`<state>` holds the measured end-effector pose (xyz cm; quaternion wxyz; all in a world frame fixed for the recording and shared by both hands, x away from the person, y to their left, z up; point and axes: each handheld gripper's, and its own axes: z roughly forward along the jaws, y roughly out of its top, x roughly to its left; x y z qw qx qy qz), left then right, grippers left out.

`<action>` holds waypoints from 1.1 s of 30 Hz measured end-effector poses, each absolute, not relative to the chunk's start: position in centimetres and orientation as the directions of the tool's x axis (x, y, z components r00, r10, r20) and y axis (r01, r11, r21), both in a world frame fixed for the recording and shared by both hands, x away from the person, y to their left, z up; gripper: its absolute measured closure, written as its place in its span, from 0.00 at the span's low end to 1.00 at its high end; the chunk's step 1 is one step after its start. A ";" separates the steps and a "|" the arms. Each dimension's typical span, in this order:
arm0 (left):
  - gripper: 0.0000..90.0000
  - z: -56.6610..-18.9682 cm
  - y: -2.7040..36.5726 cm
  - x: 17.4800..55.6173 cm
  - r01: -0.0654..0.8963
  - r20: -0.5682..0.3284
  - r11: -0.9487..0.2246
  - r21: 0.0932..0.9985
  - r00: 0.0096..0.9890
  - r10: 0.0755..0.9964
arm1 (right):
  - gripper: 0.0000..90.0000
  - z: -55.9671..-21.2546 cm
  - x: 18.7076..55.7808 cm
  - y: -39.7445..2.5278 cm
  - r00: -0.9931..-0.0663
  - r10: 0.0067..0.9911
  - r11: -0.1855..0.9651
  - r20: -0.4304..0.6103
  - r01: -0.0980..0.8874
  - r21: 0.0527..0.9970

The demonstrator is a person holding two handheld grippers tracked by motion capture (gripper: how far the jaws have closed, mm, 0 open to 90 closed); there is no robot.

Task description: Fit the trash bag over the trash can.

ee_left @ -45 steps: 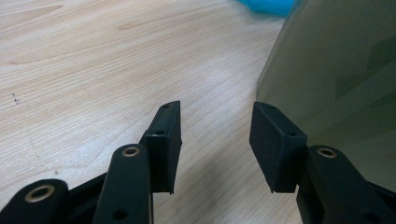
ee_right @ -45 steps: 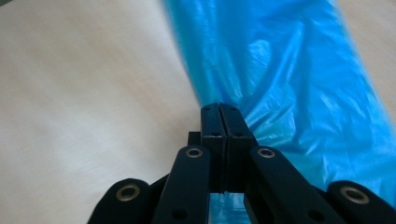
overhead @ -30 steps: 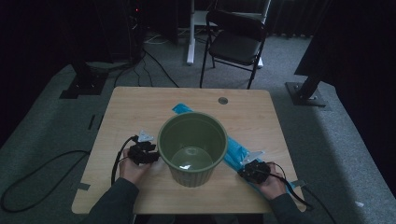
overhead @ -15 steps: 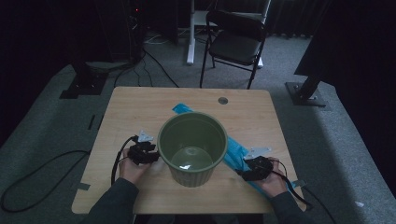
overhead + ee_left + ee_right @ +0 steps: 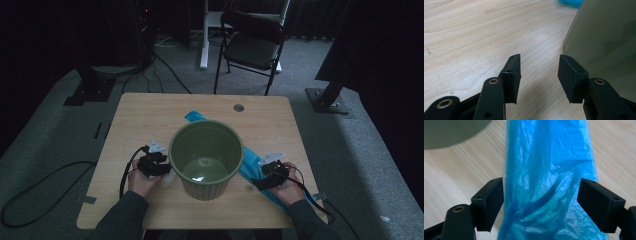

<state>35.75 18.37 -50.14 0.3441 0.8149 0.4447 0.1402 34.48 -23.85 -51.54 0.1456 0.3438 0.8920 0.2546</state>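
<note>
One crinkled blue bag (image 5: 549, 177) betw wide R gripper (image 5: 540, 202) jaws; L gripper (image 5: 539, 75) agape.

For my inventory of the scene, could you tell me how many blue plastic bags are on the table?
1. A single blue plastic bag lies flat on the table, running from behind the green bin toward the right gripper. The bin hides its middle, so another could be concealed.
</note>
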 end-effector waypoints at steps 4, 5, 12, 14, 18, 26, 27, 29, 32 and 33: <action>0.60 -50.1 18.4 35.7 0.628 -0.081 -0.363 0.688 0.564 0.822 | 0.24 -52.1 35.2 -23.7 -0.716 0.696 0.632 -0.058 0.572 0.524; 0.60 -50.1 18.4 35.8 0.629 -0.082 -0.363 0.688 0.564 0.822 | 0.24 -52.4 35.6 -23.6 -0.715 0.698 0.635 -0.053 0.582 0.508; 0.60 -50.1 18.4 35.7 0.626 -0.083 -0.361 0.691 0.565 0.821 | 0.29 -52.6 36.9 -23.8 -0.704 0.710 0.608 0.004 0.616 0.501; 0.60 -50.0 18.4 35.7 0.625 -0.083 -0.361 0.692 0.566 0.820 | 0.32 -52.6 37.0 -23.9 -0.701 0.713 0.605 0.004 0.618 0.502; 0.60 -49.9 18.5 35.6 0.623 -0.100 -0.350 0.700 0.571 0.815 | 0.54 -52.0 37.8 -24.2 -0.671 0.741 0.590 0.001 0.653 0.476; 0.60 -49.6 18.4 35.4 0.618 -0.134 -0.341 0.708 0.592 0.795 | 0.97 -51.7 38.6 -24.7 -0.645 0.764 0.570 0.006 0.679 0.463; 0.60 -49.6 18.3 35.3 0.616 -0.137 -0.339 0.711 0.594 0.793 | 0.98 -51.7 38.7 -24.8 -0.644 0.764 0.566 0.014 0.681 0.465; 0.60 -49.5 18.3 35.2 0.611 -0.139 -0.343 0.714 0.603 0.786 | 0.99 -51.6 38.9 -24.9 -0.644 0.765 0.558 0.015 0.674 0.484; 0.60 -49.4 18.1 35.0 0.605 -0.142 -0.346 0.717 0.612 0.778 | 0.99 -50.7 39.1 -25.3 -0.640 0.766 0.522 0.057 0.672 0.526; 0.60 -49.4 18.1 35.0 0.602 -0.140 -0.348 0.718 0.615 0.776 | 0.99 -50.3 39.1 -25.4 -0.643 0.764 0.515 0.060 0.663 0.543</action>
